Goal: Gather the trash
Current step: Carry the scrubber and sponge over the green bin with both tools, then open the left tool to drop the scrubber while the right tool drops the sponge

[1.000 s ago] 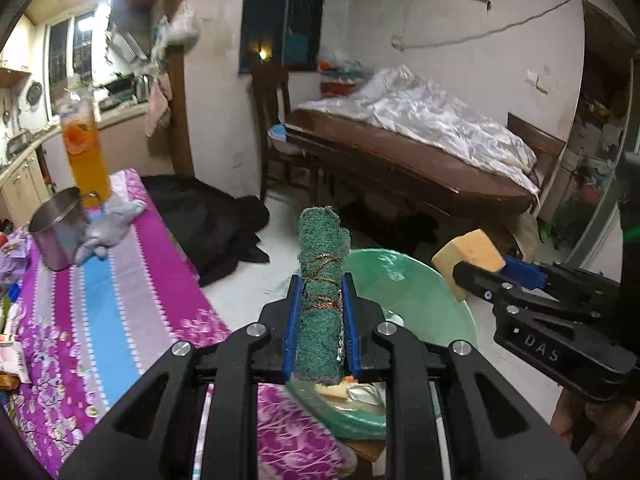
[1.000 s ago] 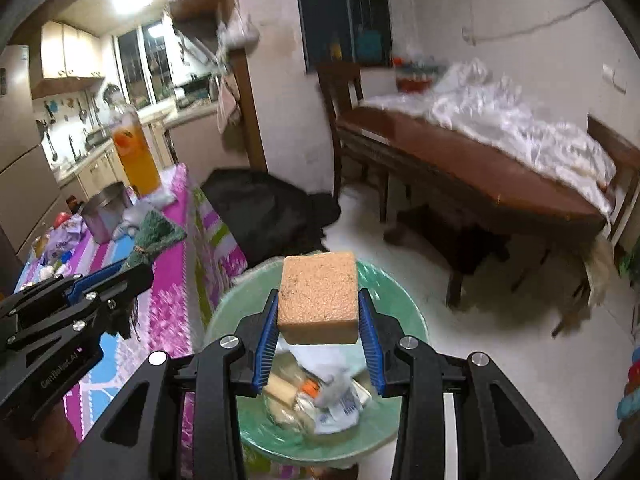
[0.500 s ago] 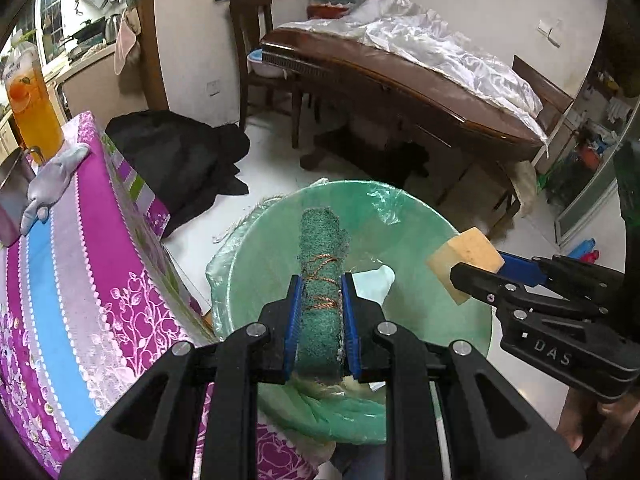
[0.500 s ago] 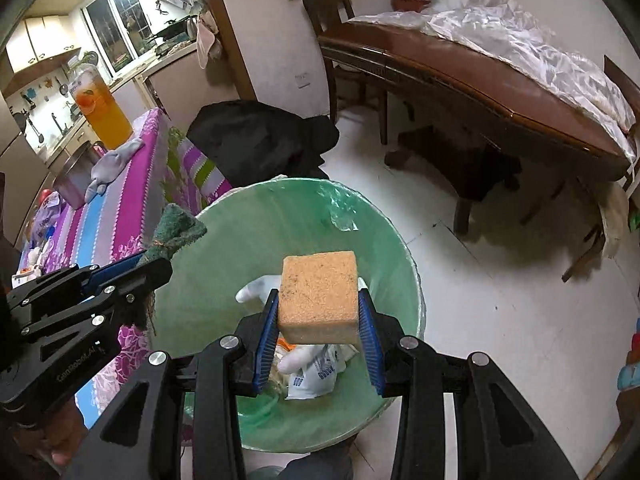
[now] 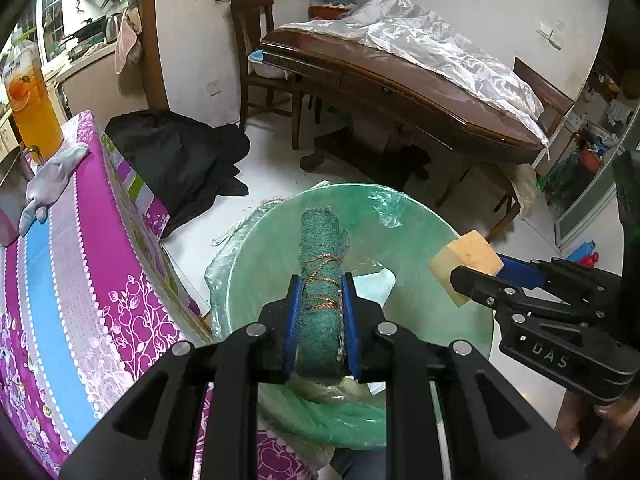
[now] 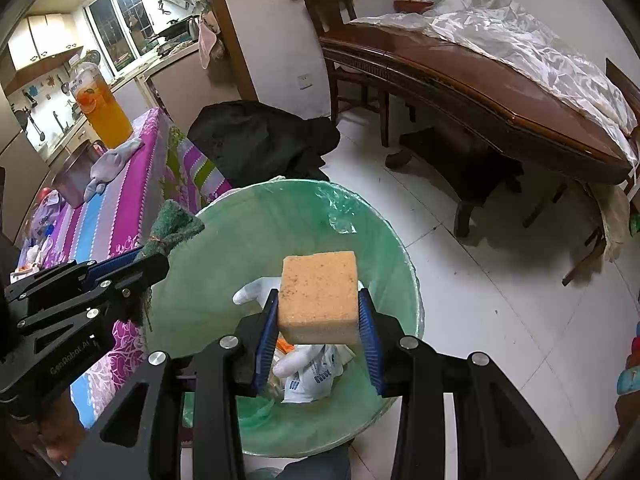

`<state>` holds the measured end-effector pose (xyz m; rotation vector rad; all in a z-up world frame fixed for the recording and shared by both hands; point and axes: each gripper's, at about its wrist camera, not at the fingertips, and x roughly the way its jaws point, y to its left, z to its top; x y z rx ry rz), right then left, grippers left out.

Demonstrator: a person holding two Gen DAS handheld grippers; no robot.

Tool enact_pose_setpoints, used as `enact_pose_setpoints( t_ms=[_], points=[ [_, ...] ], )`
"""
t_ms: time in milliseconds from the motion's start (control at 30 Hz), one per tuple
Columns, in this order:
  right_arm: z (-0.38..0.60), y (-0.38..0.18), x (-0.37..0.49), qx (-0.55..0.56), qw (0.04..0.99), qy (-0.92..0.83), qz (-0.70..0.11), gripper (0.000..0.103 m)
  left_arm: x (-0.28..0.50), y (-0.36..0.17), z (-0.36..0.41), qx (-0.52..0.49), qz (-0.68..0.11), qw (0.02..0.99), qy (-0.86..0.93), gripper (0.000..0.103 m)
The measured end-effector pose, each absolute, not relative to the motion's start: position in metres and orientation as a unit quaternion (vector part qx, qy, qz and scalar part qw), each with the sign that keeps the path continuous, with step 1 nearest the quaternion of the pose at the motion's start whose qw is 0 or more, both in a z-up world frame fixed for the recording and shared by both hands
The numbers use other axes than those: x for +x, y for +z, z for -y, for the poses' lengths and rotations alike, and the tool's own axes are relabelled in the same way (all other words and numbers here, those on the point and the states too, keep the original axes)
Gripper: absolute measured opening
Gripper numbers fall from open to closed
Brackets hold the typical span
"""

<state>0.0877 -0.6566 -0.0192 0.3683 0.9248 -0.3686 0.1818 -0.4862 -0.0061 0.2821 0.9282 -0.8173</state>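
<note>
- Two grippers in play, both loaded, both hanging over the same bin.
- The left gripper (image 5: 320,308) has its blue pads squeezed tight on one rolled-up green scouring pad (image 5: 322,276), with a bit of thin orange wire wound around its middle. The roll sticks out past the fingertips, over the bin's opening.
- The right gripper (image 6: 319,320) is clamped on one orange-yellow sponge block (image 6: 318,296), pads pressing both sides. From the left camera you can see it poking in from the right, near the bin's right rim.
- One round trash bin (image 6: 400,256) with a green plastic liner, on the white tile floor right next to the table. Already some trash inside: a white glove (image 6: 256,288), a white wrapper with blue print (image 6: 312,376), and some other scraps I can't make out.
- One table with a purple, pink and blue striped cloth (image 5: 60,280) left of the bin. On it: one big jar of orange drink (image 6: 102,108), one metal pot (image 6: 74,178), and one pale grey glove (image 6: 114,160) draped beside the pot.
- One pile of black fabric (image 6: 260,136) on the floor behind the bin.
- One big dark wooden table (image 5: 400,92) in the back with a crumpled white sheet (image 5: 440,48) on top, and one wooden chair (image 5: 256,40) at its far end.
</note>
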Motion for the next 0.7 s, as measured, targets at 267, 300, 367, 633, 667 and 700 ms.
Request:
enact_pose_setpoints(
  t_ms=[267,300,367,633,667,700],
  points=[
    [0.669,-0.022,0.08,0.181,0.859,-0.191,-0.439,0.039,0.196,-0.012,0.477,0.13,-0.441,0.811,-0.361,0.018],
    [0.67,-0.023,0.079,0.182,0.858,-0.192,-0.44,0.039,0.197,-0.013,0.476,0.129,-0.442,0.811,-0.361,0.018],
    [0.672,-0.026,0.079,0.184,0.857,-0.191,-0.441,0.039,0.198,-0.013,0.476,0.129,-0.442,0.812,-0.359,0.018],
    [0.67,-0.026,0.079,0.186,0.859,-0.191,-0.438,0.041,0.197,-0.015,0.479,0.13,-0.441,0.812,-0.359,0.02],
    [0.671,-0.025,0.079,0.188,0.859,-0.19,-0.436,0.046,0.197,-0.015,0.479,0.13,-0.441,0.813,-0.358,0.025],
    [0.672,-0.025,0.078,0.188,0.86,-0.19,-0.434,0.057,0.198,-0.015,0.479,0.129,-0.442,0.813,-0.357,0.037]
  ],
)
